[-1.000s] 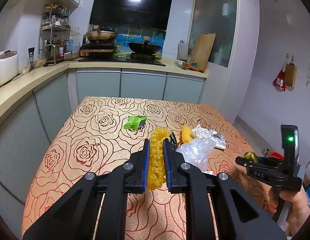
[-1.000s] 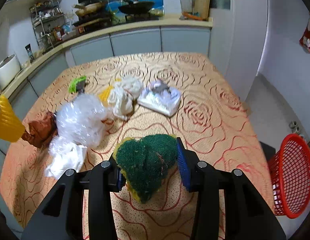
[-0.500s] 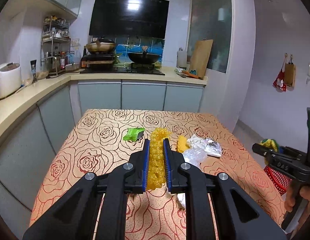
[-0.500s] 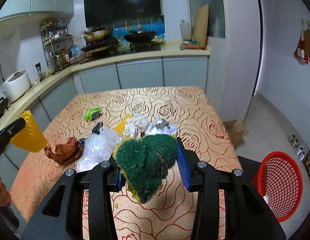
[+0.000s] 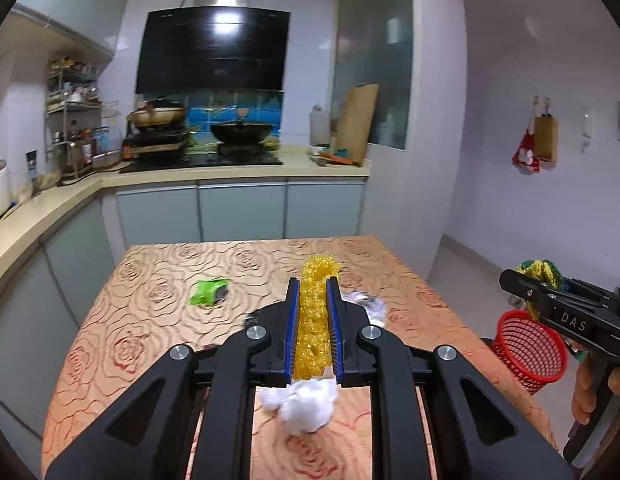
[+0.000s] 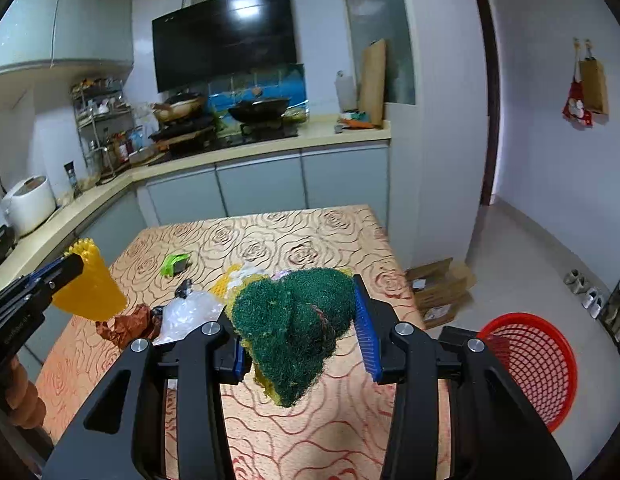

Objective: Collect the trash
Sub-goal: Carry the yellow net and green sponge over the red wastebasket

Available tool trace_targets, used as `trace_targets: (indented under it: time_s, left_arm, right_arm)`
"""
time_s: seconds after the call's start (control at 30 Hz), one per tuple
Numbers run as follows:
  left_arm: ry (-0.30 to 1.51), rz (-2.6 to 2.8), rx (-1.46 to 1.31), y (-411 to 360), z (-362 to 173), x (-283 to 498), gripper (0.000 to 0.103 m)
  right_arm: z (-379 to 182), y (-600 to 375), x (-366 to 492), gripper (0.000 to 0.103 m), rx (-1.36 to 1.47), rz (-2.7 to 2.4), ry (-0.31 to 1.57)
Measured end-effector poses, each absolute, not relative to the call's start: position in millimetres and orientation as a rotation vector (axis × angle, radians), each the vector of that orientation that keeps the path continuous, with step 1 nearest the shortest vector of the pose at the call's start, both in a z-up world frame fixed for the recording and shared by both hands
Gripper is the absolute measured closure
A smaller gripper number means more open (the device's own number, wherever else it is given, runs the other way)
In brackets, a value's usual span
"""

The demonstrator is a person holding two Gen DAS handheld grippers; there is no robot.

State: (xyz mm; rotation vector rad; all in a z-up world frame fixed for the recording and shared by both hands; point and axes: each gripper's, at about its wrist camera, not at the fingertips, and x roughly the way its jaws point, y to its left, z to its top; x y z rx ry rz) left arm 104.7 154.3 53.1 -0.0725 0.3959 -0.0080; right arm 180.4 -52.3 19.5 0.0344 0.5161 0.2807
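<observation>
My left gripper is shut on a crumpled yellow plastic wrap, held above the rose-patterned table. That same yellow wrap shows at the left of the right wrist view. My right gripper is shut on a folded green and yellow scouring pad, raised over the table's right side. From the left wrist view the pad hangs above a red mesh basket. The basket stands on the floor right of the table.
Left on the table are a green packet, a clear plastic bag, a brown wrapper, white crumpled paper and a foil wrapper. Cardboard boxes lie on the floor. Kitchen counters run along the left and back.
Both grippers have risen away from the table with their loads. The table has dropped lower in both views, and the red basket has come into the left wrist view.
</observation>
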Motion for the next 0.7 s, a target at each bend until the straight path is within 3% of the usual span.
trace_targets:
  time_s: [0.7]
  left_arm:
    - [0.443,-0.359,-0.038,17,49,167,0.090]
  right_arm:
    - [14,-182,173,0.062,0.130,-0.001,0.498]
